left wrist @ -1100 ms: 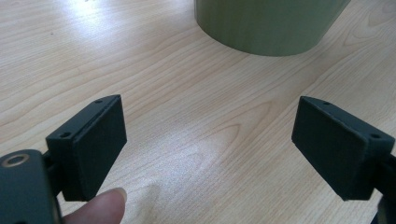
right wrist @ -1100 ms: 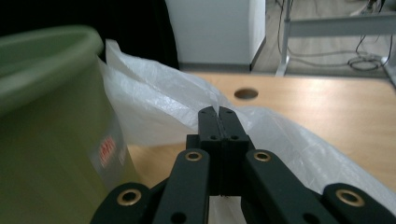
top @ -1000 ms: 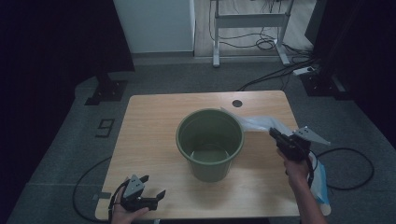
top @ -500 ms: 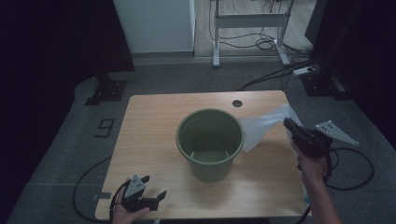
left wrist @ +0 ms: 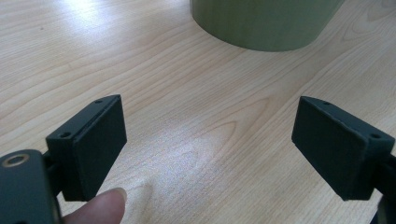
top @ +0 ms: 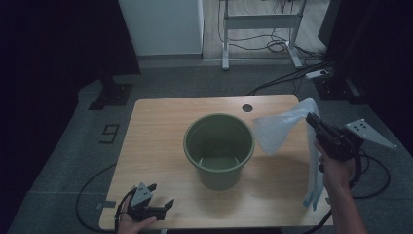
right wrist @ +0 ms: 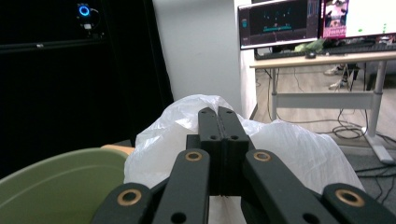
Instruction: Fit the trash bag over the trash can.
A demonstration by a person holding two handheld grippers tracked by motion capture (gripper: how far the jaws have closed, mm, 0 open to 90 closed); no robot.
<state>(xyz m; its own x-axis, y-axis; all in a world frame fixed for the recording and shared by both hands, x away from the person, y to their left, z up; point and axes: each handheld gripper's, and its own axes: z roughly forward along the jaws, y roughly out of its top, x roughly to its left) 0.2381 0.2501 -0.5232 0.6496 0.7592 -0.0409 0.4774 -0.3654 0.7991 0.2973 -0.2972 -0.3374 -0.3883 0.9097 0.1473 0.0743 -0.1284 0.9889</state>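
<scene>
The right gripper (top: 311,119) is raised above the right edge of the table (top: 160,131), with its jaws pressed together on a translucent plastic bag (top: 277,131). In the right gripper view, the jaws meet flat against each other and the bag (right wrist: 299,149) bulges out behind and on both sides of them. From the high view, the bag hangs clear of the table: one part spreads toward the green bucket (top: 219,146), and a long strip drops past the person's right forearm. Whether the bag touches the bucket rim cannot be determined from this angle.

The bucket stands upright near the table centre. The left gripper (top: 156,202) rests low at the front left of the table, jaws spread wide with nothing between them. In the left gripper view, bare wood lies between the jaws and the bucket base (left wrist: 266,23) stands well ahead.
</scene>
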